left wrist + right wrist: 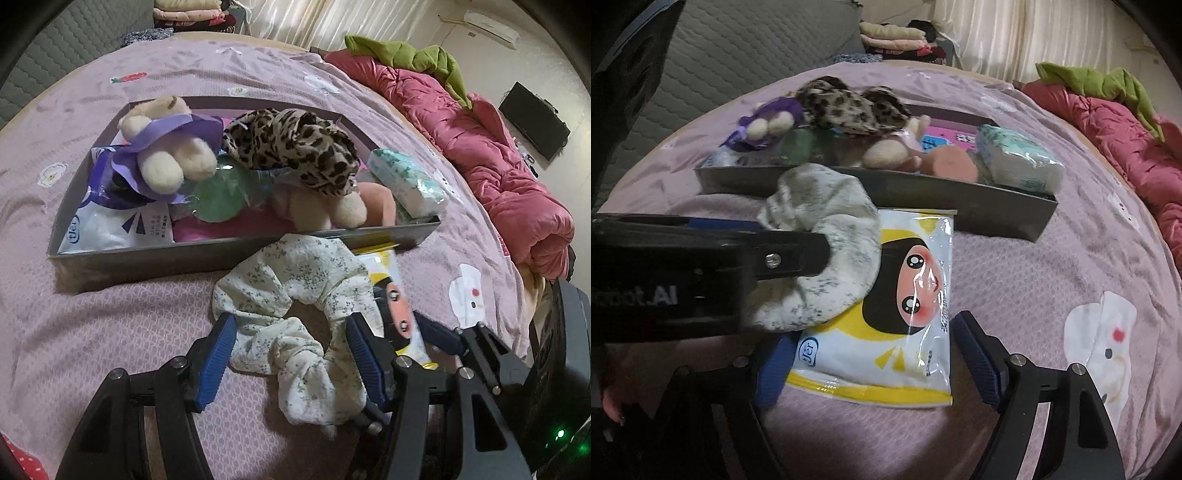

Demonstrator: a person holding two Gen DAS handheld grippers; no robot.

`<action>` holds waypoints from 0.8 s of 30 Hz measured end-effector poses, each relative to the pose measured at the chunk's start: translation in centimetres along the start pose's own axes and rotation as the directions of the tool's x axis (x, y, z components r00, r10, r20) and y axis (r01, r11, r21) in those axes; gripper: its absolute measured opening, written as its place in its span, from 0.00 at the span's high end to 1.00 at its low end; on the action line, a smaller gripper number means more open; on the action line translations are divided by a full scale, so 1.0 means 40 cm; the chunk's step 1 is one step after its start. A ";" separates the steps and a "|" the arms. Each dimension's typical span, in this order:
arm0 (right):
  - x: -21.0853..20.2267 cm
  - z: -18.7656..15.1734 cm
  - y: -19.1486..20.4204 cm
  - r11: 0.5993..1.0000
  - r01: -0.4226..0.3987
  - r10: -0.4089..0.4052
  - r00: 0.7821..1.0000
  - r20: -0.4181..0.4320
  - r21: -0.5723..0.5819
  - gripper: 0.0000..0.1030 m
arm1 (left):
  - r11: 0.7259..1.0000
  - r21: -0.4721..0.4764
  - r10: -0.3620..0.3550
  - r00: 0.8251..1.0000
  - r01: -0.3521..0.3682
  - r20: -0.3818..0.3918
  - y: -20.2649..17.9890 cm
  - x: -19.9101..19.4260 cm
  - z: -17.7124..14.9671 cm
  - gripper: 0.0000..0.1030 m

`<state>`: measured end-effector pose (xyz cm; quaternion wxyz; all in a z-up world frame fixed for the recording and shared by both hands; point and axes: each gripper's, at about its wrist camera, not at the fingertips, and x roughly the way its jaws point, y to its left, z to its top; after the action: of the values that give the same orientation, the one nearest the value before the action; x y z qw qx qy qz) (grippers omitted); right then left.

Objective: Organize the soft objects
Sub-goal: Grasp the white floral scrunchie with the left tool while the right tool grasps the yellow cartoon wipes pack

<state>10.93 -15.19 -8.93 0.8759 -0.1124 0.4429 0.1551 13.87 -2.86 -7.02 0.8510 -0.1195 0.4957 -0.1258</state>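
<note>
A white floral scrunchie lies on the pink bedspread just in front of a grey tray. My left gripper is open and straddles it, one blue pad on each side. Partly under the scrunchie lies a flat tissue pack with a cartoon face. My right gripper stands open around that pack, its pads apart from the edges. One black finger of the left gripper crosses the right wrist view. The tray holds a plush bear with purple ribbon, a leopard cloth and a wrapped tissue pack.
Also in the tray are a green round item, a white-and-blue pack and a second plush. A bunched pink quilt with a green cloth lines the bed's right side. Folded clothes are stacked at the far end.
</note>
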 end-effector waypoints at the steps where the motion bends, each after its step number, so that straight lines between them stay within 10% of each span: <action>1: 0.003 0.005 -0.005 1.000 0.026 -0.026 1.000 -0.001 -0.009 0.20 | 1.000 -0.005 0.001 1.000 -0.001 -0.003 0.003 0.004 0.002 0.40; 18: 0.050 0.034 -0.075 0.999 0.018 -0.017 0.999 -0.038 0.034 0.17 | 0.999 0.018 0.040 0.999 -0.040 -0.002 -0.018 0.045 0.017 0.40; 24: 0.039 0.036 -0.069 1.000 0.022 -0.022 0.999 -0.032 0.005 0.26 | 0.998 0.038 0.058 0.998 -0.059 0.012 -0.023 0.046 0.024 0.65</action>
<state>13.89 -16.98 -9.21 0.8706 -0.1176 0.4560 0.1426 15.51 -4.25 -7.75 0.8591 -0.0893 0.4920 -0.1097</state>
